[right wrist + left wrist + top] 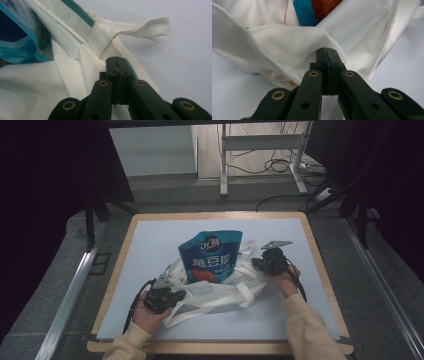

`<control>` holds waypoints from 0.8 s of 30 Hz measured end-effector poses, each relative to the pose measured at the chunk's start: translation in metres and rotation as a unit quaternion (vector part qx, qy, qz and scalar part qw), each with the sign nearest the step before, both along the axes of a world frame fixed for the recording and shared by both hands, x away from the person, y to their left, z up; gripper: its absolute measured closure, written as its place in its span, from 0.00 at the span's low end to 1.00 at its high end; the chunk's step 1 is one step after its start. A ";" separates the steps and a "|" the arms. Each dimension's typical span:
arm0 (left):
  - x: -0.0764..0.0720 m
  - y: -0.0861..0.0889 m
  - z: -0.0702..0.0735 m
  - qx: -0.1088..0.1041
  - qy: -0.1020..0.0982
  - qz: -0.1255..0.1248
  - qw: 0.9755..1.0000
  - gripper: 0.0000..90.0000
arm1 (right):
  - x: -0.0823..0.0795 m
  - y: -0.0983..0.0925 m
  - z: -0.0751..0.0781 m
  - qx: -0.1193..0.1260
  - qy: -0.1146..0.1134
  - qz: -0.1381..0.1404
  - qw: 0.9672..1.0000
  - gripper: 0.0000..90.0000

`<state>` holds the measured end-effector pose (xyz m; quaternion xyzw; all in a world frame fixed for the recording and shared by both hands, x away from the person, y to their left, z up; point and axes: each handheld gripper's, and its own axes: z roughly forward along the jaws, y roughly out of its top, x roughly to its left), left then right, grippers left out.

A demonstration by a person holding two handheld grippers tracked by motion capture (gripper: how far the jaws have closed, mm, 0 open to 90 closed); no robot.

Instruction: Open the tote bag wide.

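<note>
I sit at a table [150,232] with a pale blue-grey top and a wooden rim, a pair of tongs in each hand. In front of me lies a white cloth tote bag [220,292], crumpled and spread across the near half of the table, its straps [245,295] trailing loosely toward me. A blue snack pouch [211,255] with white lettering and an orange-red patch near its lower edge stands up out of the bag's opening, leaning slightly away from me, roughly at the middle of the table.

My left gripper [327,51] sits at the near left end of the bag. Its jaws are pressed flat together, and a fold of the white fabric [287,45] bunches right at their tips, so they are clenched on the bag's cloth. Beyond that fold, in the left gripper view, I see a strip of the pouch's blue and a bit of its orange-red print [324,7].

My right gripper [117,60] is at the far right side of the bag, just beside the pouch. Its jaws are likewise closed tight, pinching the bag's hem [100,47] near where a strap [147,26] is stitched on; a teal stripe [77,13] runs along that hem. The pouch's blue edge [20,50] shows at the left of the right gripper view, tucked inside the cloth.

My two hands are well apart, one at each end of the bag.
</note>
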<state>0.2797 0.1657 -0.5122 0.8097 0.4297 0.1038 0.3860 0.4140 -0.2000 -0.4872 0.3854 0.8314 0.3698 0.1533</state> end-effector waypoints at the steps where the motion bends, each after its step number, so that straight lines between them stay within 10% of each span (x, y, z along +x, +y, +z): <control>1: 0.000 0.000 0.000 -0.001 0.001 0.000 1.000 1.00 | 0.000 0.000 -0.001 0.001 0.000 0.000 1.000 0.99; 12: 0.005 0.000 0.002 -0.003 0.002 -0.003 1.000 1.00 | -0.001 -0.002 -0.001 0.010 -0.002 0.002 1.000 0.99; 24: -0.009 0.013 0.024 -0.035 -0.057 0.013 0.998 1.00 | -0.032 -0.013 0.031 0.071 -0.062 0.021 0.995 0.99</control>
